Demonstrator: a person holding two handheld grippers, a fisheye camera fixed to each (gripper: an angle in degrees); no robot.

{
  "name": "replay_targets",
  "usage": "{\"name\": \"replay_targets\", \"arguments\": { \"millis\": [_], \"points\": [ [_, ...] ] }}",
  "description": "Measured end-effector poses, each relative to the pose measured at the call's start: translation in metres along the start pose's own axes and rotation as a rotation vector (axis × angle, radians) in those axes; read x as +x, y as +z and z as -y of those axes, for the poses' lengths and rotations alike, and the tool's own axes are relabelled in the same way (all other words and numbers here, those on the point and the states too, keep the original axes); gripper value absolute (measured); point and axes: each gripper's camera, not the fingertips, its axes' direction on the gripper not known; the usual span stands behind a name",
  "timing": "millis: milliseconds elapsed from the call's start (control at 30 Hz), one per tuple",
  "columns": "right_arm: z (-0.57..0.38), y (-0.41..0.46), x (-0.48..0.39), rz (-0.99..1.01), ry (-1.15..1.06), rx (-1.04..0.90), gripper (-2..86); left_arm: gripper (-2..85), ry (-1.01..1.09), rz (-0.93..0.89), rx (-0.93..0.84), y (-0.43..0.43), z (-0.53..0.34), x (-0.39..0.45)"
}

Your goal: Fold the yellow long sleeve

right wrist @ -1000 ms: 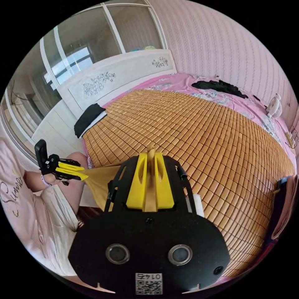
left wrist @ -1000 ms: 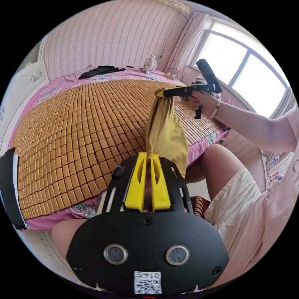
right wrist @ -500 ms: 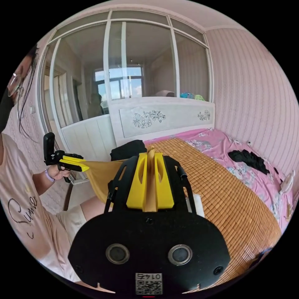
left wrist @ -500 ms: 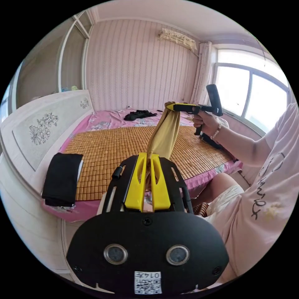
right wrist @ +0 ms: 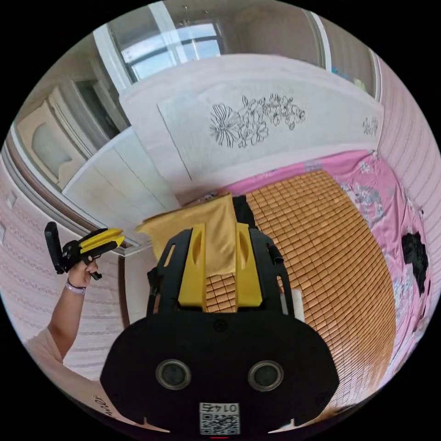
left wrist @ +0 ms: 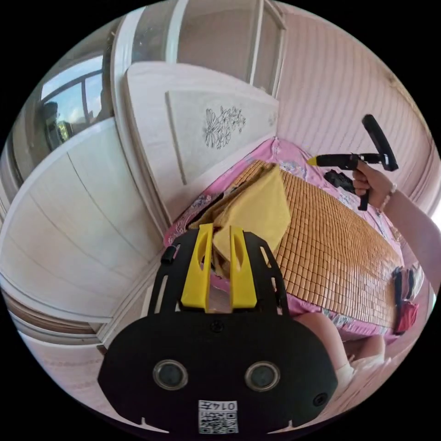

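Resting folded at the bamboo mat's point(right wrist: 321, 257) headboard-side corner, the yellow long sleeve point(right wrist: 206, 229) is released: left gripper point(left wrist: 219, 239) and right gripper point(right wrist: 219, 239) both unclenched. Square edges only if needed.

I get bright, even daylight in both views. Panes point(left wrist: 69, 105) up and left of my left gripper point(left wrist: 219, 250) glare pale, as do those point(right wrist: 183, 43) above my right gripper point(right wrist: 219, 248). Shadows stay soft. Focus is sharp centrally; the fisheye bends the headboard point(right wrist: 257, 124) and smears detail toward the black rim.
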Motion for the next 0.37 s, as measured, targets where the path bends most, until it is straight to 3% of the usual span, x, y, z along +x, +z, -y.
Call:
{"name": "replay_targets", "arguments": {
  "millis": [200,367],
  "points": [
    [-0.196,-0.002,0.044,-0.143,-0.049,-0.103,8.4,6.4,0.103,-0.072,-0.015,0.022,-0.095,0.032],
    [-0.446,-0.113,0.077,-0.282,0.283,-0.211,8.1,6.2,0.217,-0.24,-0.047,0.023,-0.165,0.11]
  ]
}}
